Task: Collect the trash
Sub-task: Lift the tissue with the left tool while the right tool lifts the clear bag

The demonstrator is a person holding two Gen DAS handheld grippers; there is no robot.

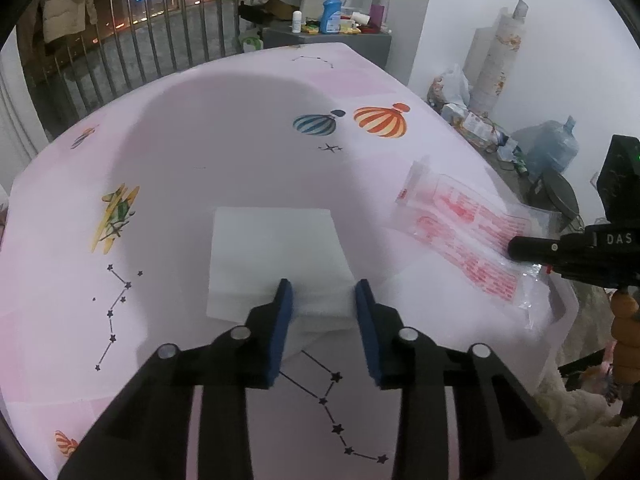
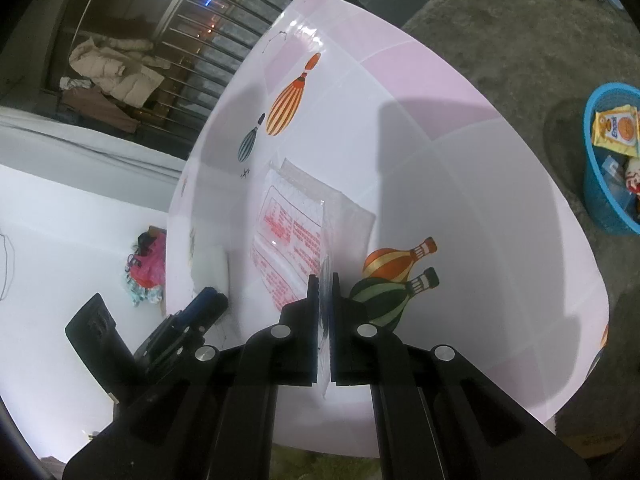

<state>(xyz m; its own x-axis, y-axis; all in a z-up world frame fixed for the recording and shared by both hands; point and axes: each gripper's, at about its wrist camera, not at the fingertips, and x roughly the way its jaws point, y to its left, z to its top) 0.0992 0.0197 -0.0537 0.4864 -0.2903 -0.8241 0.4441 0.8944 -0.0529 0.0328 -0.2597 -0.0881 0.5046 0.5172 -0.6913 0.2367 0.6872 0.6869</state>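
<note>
Left gripper (image 1: 323, 294): being held just over the near edge of the folded white tissue (image 1: 272, 256); the blue pads are standing apart on either side of that edge, and whether they are pressing it yet cannot quite be told.
Right gripper (image 2: 324, 280): being kept clenched on the corner of the clear red-printed wrapper (image 2: 288, 240), which is lying mostly on the pink tablecloth (image 2: 460, 200).
Trash basket (image 2: 608, 160): being seen on the floor, well apart from the table.
Risk, tissue: only the top ply is likely being caught, so the stack could be left behind.
Risk, wrapper: the slick film could be slipping out during carrying.
</note>
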